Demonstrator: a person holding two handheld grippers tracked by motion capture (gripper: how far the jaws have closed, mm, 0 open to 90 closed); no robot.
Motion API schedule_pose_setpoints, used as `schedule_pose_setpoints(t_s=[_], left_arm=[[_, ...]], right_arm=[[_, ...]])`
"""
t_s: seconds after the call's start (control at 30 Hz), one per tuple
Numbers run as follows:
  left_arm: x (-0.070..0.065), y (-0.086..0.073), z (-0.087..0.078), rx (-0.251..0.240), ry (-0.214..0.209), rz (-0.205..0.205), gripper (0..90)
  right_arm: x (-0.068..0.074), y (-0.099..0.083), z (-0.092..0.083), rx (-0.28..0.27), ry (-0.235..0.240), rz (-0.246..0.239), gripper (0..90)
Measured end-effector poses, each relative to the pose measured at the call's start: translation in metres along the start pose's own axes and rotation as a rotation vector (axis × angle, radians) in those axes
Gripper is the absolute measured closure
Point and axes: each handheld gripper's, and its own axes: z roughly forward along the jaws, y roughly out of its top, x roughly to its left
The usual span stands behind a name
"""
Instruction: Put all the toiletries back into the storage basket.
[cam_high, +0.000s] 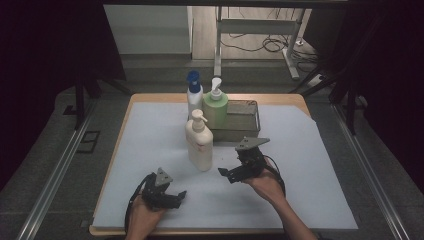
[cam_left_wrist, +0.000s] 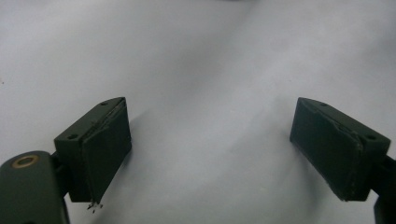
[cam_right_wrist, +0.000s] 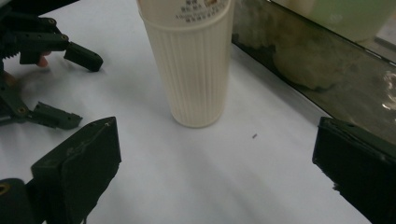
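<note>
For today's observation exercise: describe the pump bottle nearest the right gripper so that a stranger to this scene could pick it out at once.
Start at the dull metal rectangular tray at the far middle of the pale sheet covering the wooden table. Just in front of its left end stands the cream plastic pump bottle, alone on the sheet. Unlike the green pump bottle and the blue-capped white bottle behind it, it is cream all over with ribbed sides.
</note>
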Motion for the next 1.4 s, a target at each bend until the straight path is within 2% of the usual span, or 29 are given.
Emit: schedule_pose_setpoints(t_s=[0.3, 0.57, 0.83, 1.07, 1.27, 1.4], left_arm=[[0.0, 0.0, 0.0, 0.001, -0.001, 0.0, 12.2], [0.0, 0.0, 0.0, 0.001, -0.001, 0.0, 12.2], [0.0, 0.0, 0.0, 0.003, -0.002, 0.002, 12.3], [0.0, 0.0, 0.0, 0.002, -0.001, 0.002, 12.2], [0.0, 0.0, 0.0, 0.003, -0.001, 0.002, 12.2], [0.0, 0.0, 0.0, 0.002, -0.001, 0.002, 12.2]], right_arm=[[0.011, 0.017, 0.011, -0.007, -0.003, -0.027, 2.9], [0.02, 0.036, 0.019, -0.009, -0.02, -0.033, 5.4], [0.022, 0.052, 0.029, -0.018, -0.047, -0.01, 12.3], [0.026, 0.063, 0.04, -0.032, -0.06, 0.007, 13.4], [0.028, 0.069, 0.051, -0.039, -0.067, 0.021, 15.4], [0.029, 0.072, 0.057, -0.056, -0.087, 0.032, 19.8]])
